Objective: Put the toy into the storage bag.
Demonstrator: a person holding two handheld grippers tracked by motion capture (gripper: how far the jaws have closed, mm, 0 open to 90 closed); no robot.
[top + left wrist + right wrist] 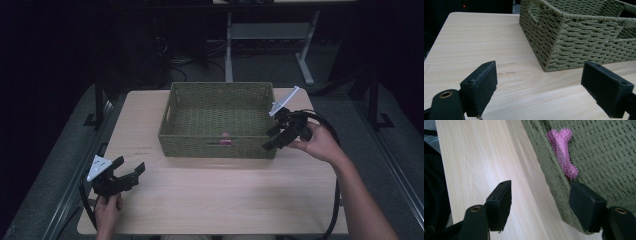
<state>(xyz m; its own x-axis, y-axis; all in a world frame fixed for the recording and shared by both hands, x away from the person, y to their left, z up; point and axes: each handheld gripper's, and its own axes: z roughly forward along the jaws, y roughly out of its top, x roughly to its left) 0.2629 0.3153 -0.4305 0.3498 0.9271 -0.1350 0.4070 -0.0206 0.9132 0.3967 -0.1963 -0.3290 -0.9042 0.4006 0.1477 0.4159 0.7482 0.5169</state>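
at the left of the high view, the left gripper (129, 169) sits low over the near left corner of the pale wooden worktop (210, 200), held from below by the person's left hand (107, 211). a grey three-cornered plate rides on top of it and a black cable trails off toward the near edge. its jaws stand wide apart, released, with nothing between them; in the left gripper view they frame bare wood, and the near left corner of the basket (574, 37) lies beyond them, well apart from the pads.

in the middle of the worktop stands the green woven basket (218, 145), rectangular, with a handle slot cut in its left end wall. inside it, lying on the floor against the near long wall, is a pink spiky bone-shaped toy (225, 139); in the right gripper view the toy (563, 151) rests along the inner face of that wall.

at the right, the right gripper (270, 138) is held by the right hand (322, 142) at the basket's near right corner, its grey plate pointing up and away. its jaws are released and spread wide. in the right gripper view they straddle the basket's near wall (554, 175): one jaw is over the bare worktop outside, the other is on the basket side, close below the toy. whether that jaw touches the weave cannot be told.
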